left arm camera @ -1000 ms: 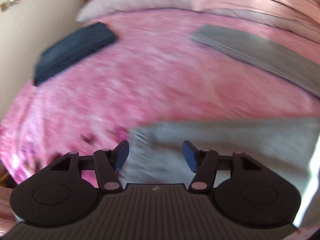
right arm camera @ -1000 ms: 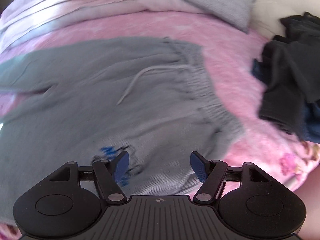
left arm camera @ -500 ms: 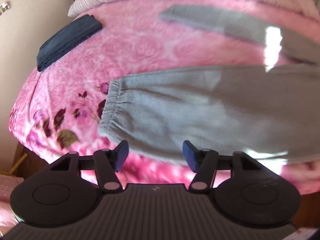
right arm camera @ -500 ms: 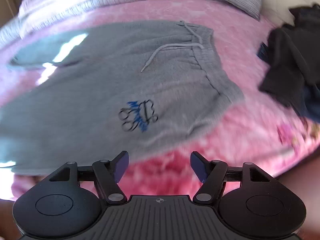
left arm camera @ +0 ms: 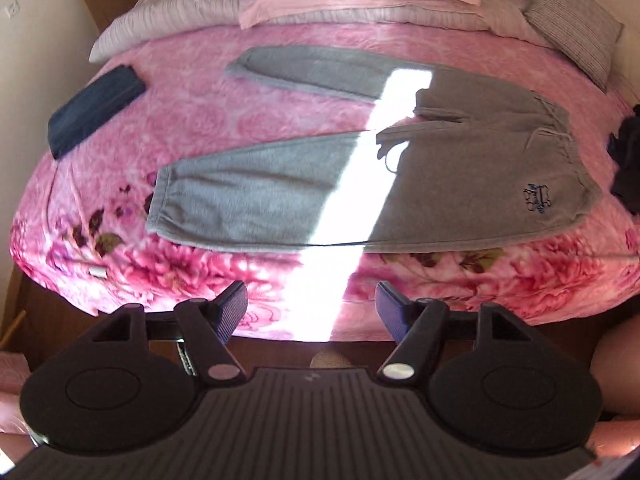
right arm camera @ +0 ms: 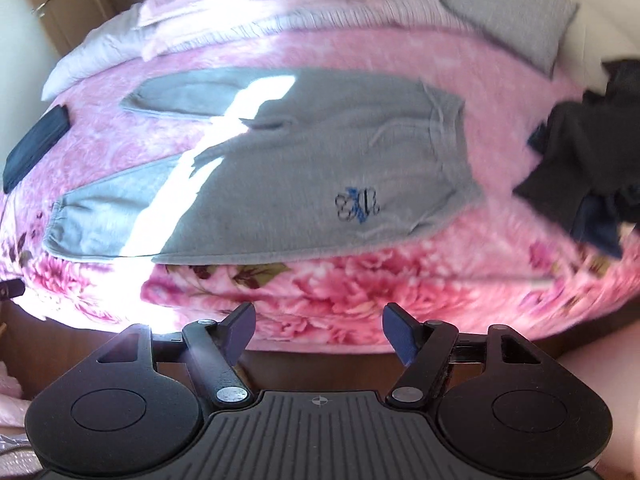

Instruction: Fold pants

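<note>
Lying flat on the pink floral blanket [left arm camera: 224, 128], grey sweatpants [left arm camera: 460, 184], blue embroidered logo [right arm camera: 357, 205] unreadable, your left gripper [left arm camera: 312, 305] and right gripper [right arm camera: 319, 329] both spread, empty.

Grey pants [left arm camera: 256, 196] with blue-black emblem [right arm camera: 357, 205] on pink floral blanket [left arm camera: 192, 120].

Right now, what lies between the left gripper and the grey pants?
Only bare pink floral blanket lies between the left gripper and the grey pants, as the left wrist view shows.

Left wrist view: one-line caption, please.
Open left hand-held gripper off the bed, grey pants spread flat, unfolded.
</note>
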